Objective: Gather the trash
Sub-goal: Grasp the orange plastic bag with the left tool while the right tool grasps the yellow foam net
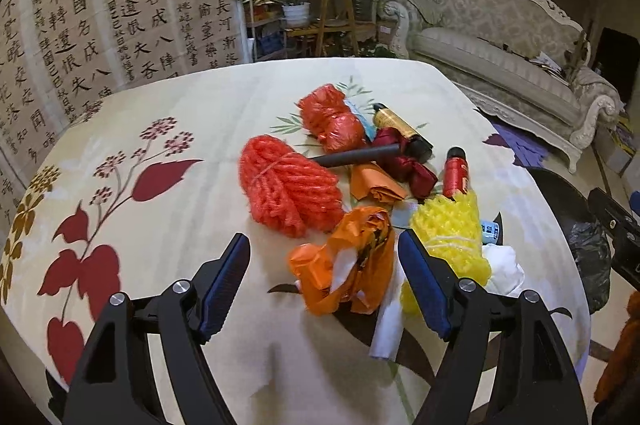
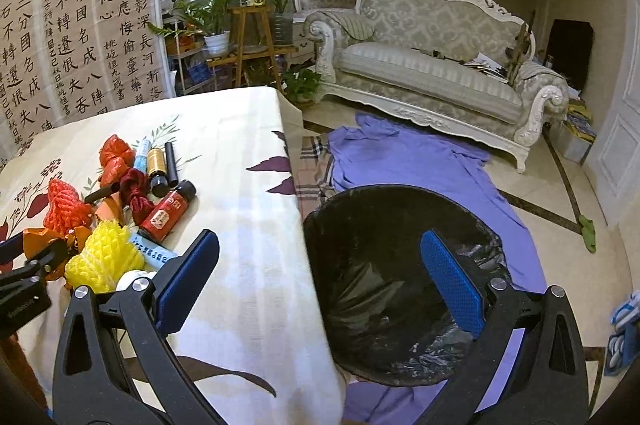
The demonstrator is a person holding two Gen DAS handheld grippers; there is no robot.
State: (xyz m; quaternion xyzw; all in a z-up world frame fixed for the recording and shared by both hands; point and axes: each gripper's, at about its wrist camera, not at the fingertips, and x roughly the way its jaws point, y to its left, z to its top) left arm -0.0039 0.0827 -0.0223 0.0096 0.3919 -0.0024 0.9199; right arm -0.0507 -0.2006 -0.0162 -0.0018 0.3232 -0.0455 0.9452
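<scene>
A pile of trash lies on the floral tablecloth (image 1: 168, 113): an orange plastic bag (image 1: 348, 265), a red foam net (image 1: 292, 189), a second red net (image 1: 332, 117), a yellow foam net (image 1: 452, 237), a red bottle (image 1: 456, 171), a gold bottle (image 1: 394, 121) and white tissue (image 1: 504, 269). My left gripper (image 1: 324, 259) is open, its fingers either side of the orange bag. My right gripper (image 2: 320, 261) is open and empty, over the table edge and the black bin (image 2: 396, 281). The yellow net (image 2: 102, 259) and red bottle (image 2: 168, 213) also show in the right wrist view.
The bin with a black liner stands on the floor beside the table's right edge, on a purple cloth (image 2: 408, 153). A white sofa (image 2: 432, 65) and plant stand (image 2: 252, 41) are behind. A calligraphy screen (image 1: 100, 5) lines the left.
</scene>
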